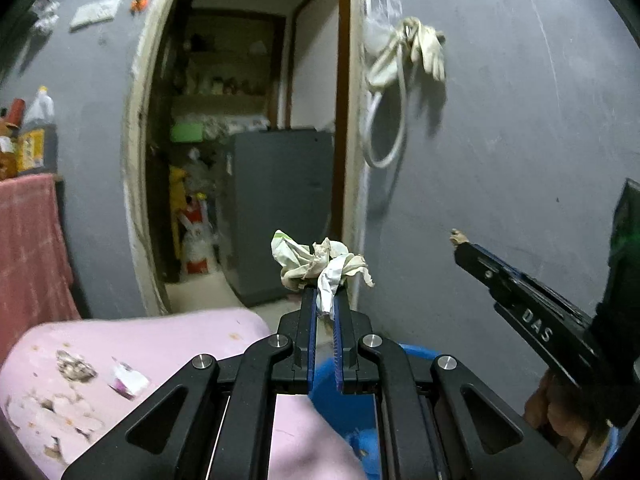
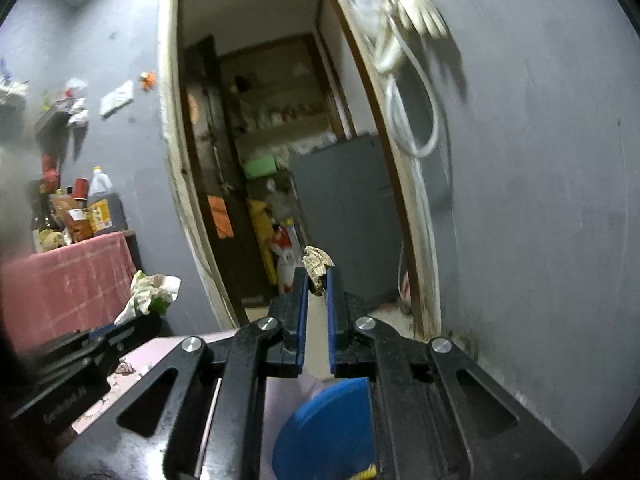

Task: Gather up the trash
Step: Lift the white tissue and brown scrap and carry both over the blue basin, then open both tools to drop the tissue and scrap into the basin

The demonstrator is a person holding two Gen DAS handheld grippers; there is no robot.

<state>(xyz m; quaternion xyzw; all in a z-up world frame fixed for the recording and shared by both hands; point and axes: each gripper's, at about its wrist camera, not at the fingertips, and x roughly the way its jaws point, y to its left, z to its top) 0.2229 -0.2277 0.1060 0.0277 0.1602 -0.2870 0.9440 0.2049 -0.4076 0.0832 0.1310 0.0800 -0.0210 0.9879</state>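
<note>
Two black claws with blue pads are seen, the left claw (image 1: 325,300) and the right claw (image 2: 318,280). Two pieces of trash are counted: one crumpled white paper wad (image 1: 316,264) and one small brownish crumpled scrap (image 2: 317,264). One round blue plastic bin (image 2: 332,420) is visible, and one pink surface (image 1: 132,340).

crumpled paper wad (image 1: 320,264) | matt grey wall (image 1: 520,160) | pink checked cloth (image 2: 68,280) | glossy blue plastic bin (image 2: 328,428)
</note>
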